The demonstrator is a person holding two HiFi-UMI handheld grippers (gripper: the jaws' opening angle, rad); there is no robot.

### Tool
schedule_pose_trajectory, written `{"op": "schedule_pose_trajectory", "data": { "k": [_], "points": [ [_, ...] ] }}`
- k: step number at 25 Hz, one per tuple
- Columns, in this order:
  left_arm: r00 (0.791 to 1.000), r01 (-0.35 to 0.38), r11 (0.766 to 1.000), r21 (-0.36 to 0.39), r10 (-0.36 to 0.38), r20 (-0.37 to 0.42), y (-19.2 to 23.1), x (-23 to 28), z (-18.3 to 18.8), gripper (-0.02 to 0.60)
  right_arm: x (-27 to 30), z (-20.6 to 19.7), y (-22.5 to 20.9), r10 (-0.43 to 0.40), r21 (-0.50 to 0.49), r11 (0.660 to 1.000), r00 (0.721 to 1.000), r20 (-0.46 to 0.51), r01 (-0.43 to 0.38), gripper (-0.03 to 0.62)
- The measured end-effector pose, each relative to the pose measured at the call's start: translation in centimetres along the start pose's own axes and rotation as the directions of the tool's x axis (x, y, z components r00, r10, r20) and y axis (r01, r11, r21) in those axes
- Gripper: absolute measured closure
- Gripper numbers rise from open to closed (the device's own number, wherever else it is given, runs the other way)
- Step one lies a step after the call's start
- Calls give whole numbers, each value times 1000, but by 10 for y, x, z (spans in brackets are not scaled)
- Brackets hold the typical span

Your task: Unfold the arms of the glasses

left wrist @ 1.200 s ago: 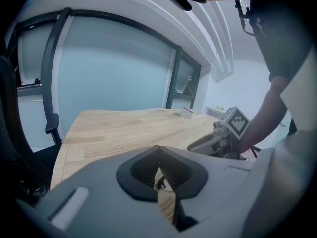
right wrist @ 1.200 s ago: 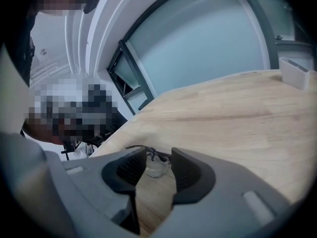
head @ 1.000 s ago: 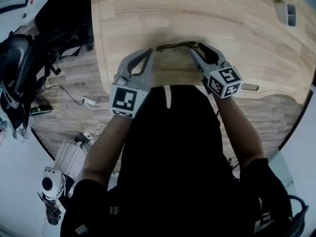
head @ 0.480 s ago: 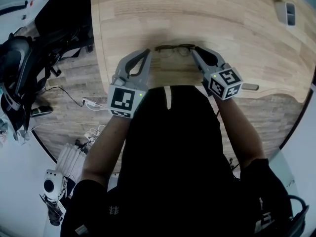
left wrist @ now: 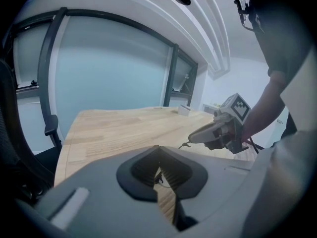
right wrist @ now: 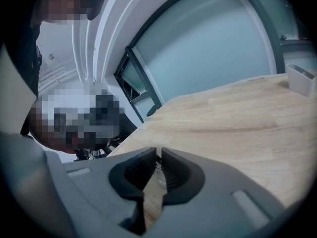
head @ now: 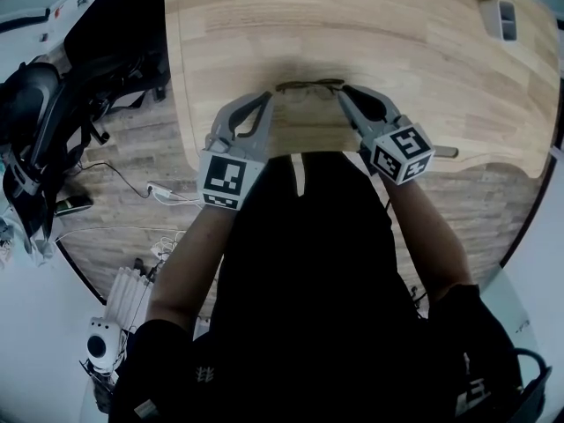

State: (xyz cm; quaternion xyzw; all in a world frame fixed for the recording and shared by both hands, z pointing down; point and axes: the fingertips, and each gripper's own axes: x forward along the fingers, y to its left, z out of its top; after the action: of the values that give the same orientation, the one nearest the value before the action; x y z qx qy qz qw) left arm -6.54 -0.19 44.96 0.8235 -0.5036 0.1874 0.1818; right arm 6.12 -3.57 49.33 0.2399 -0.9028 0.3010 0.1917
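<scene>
Thin dark-framed glasses (head: 308, 85) hang just above the wooden table (head: 414, 60), spanning the gap between both grippers in the head view. My left gripper (head: 268, 96) is shut on the frame's left end; in the left gripper view a thin dark piece of the glasses (left wrist: 158, 176) shows between its pads. My right gripper (head: 343, 92) has just been closing and now pinches the right end, a dark bit of the glasses (right wrist: 159, 159) showing between its narrow jaws. The left gripper view also shows the right gripper (left wrist: 191, 140) with a frame tip sticking out.
A small white box (head: 499, 18) stands at the table's far right corner, also seen as the white box (right wrist: 301, 78). A grey tab (head: 445, 152) lies at the near table edge. A black chair and cables (head: 40, 122) stand on the floor to the left.
The right gripper's jaws have closed from wide open onto the glasses' right end, and it has risen slightly with the glasses. The left gripper has stayed put, shut.
</scene>
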Motion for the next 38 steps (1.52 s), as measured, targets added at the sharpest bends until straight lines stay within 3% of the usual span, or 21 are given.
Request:
{"op": "schedule_pose_trajectory", "data": {
  "k": [6, 13, 20, 33, 38],
  "points": [
    [999, 31, 999, 21, -31, -30, -7, -4, -10, 563, -3, 15, 21, 10, -27, 1000, 1000, 28, -9, 562],
    [992, 109, 992, 69, -104, -72, -15, 8, -20, 482, -4, 25, 44, 16, -49, 999, 999, 40, -14, 563],
    [984, 168, 978, 122, -159, -79, -18, 21, -21, 482, 0, 33, 62, 15, -62, 998, 999, 39, -13, 563],
    [951, 305, 916, 260, -276, -143, -36, 46, -25, 482, 4, 48, 82, 0, -56, 998, 998, 58, 4, 565],
    [943, 328, 907, 263, -296, -156, -40, 50, -30, 482, 3, 47, 81, -20, -31, 999, 997, 77, 23, 563]
  ]
}}
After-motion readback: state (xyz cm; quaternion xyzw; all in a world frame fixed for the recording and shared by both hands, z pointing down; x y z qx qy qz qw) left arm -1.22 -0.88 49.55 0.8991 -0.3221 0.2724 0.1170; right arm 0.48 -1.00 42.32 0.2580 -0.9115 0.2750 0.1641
